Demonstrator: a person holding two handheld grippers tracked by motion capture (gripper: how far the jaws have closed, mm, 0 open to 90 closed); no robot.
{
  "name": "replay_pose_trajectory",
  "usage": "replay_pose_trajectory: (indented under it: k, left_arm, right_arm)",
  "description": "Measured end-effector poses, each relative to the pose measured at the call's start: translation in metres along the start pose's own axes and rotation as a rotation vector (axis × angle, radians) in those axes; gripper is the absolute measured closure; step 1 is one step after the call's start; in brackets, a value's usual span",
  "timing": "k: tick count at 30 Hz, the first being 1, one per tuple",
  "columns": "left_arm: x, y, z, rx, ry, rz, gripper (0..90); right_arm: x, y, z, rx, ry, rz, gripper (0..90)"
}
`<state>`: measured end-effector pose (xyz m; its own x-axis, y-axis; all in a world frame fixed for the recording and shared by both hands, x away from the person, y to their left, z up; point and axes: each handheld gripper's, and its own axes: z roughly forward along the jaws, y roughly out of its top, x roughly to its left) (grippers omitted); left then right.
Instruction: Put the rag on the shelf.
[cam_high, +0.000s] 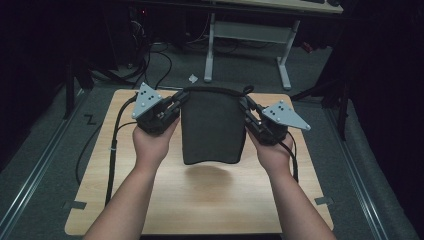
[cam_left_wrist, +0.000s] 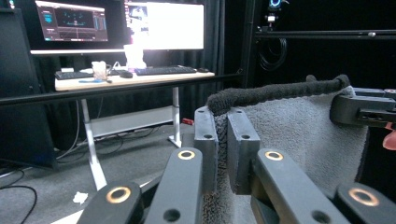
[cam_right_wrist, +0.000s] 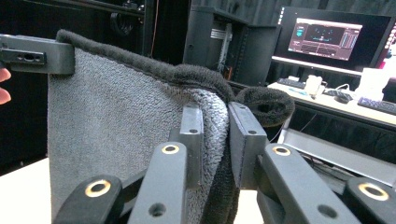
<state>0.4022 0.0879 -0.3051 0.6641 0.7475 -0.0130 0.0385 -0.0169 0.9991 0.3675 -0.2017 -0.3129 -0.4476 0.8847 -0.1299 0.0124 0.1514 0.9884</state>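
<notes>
Left tool (cam_high: 176, 104) and right tool (cam_high: 248, 111) each clamp an upper corner of the grey terry towel (cam_high: 212, 127), apparently folded, hanging flat above the wooden surface (cam_high: 200, 200).

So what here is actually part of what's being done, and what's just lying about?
In use:
- dark grey towel, hanging above the table
- left gripper, clamped on one top corner
- right gripper, clamped on the other
- wooden table below

Lying about:
- scrap of white paper on the floor
- white-legged desk behind
- monitors, keyboard
</notes>
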Motion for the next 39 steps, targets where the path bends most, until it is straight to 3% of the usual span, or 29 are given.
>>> replay_pose_trajectory:
  k: [3, 16, 21, 26, 34, 39]
  left_arm:
    - [0.005, 0.001, 0.004, 0.003, 0.0, 0.022, 84.3]
    - [0.04, 0.007, 0.042, 0.006, 0.035, -0.02, 84.3]
    - [0.051, 0.013, 0.057, -0.005, 0.06, -0.003, 84.2]
    - [0.065, 0.012, 0.074, 0.023, 0.074, -0.001, 84.2]
    - [0.081, 0.009, 0.102, 0.101, 0.103, 0.026, 84.3]
    - [0.085, -0.005, 0.114, 0.151, 0.1, 0.025, 84.2]
  right_arm:
    - [-0.002, 0.002, 0.005, 0.008, -0.002, -0.005, 78.0]
    - [-0.02, 0.009, 0.052, 0.038, -0.005, 0.013, 78.0]
    - [-0.026, 0.012, 0.073, 0.021, -0.018, 0.007, 78.0]
    - [-0.038, 0.013, 0.094, 0.038, -0.02, -0.018, 78.0]
    - [-0.045, 0.012, 0.115, 0.072, -0.037, -0.12, 78.0]
    - [-0.053, 0.003, 0.127, 0.102, -0.041, -0.136, 77.9]
